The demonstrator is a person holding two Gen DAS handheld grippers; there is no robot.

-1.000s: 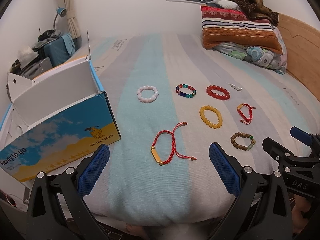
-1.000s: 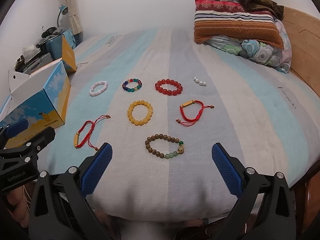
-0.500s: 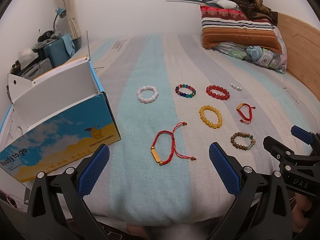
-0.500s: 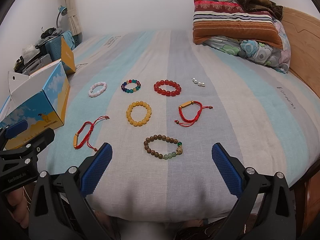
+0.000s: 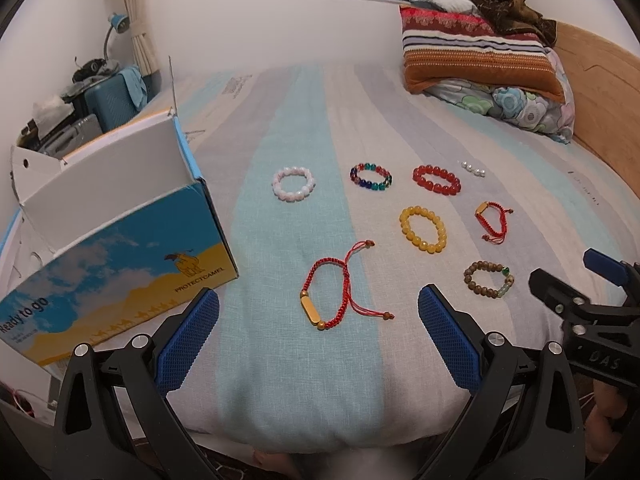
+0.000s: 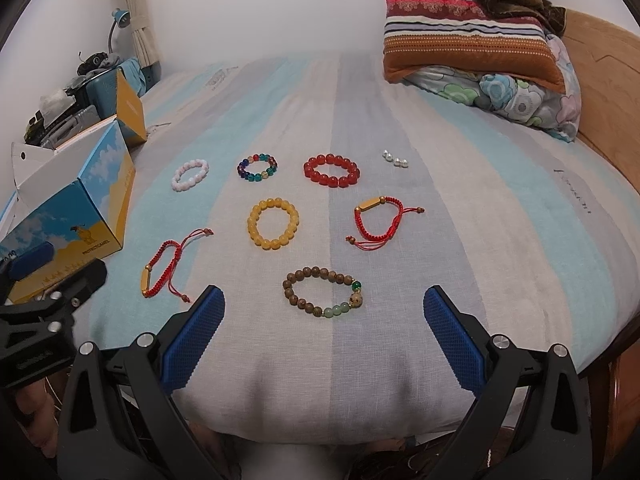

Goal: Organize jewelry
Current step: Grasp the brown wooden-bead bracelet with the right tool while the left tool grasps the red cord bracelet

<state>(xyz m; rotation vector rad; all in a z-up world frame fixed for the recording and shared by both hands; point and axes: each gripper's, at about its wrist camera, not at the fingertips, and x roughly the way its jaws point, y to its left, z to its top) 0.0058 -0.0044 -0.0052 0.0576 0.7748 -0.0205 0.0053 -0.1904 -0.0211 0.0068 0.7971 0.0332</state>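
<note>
**Nothing sorted yet: all jewelry is still lying on the bed**

Both the left tongs (image 5: pixel 318 334) and the right tongs (image 6: pixel 324 334) are being held spread wide and empty at the near edge of the bed (image 6: pixel 500 240). Just beyond them, a red cord bracelet (image 5: pixel 334 290) and a wooden bead bracelet (image 6: pixel 322 292) are being left untouched. Farther off, a yellow bracelet (image 6: pixel 273 221) and pearls (image 6: pixel 395 159) are lying apart. The open box (image 5: pixel 120 236) is judged to be the destination; its inside is not being shown.

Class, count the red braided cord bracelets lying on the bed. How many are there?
2. One cord bracelet lies at the near left, close to the box; the other cord bracelet lies right of the yellow bead bracelet. None seems hidden.
</note>
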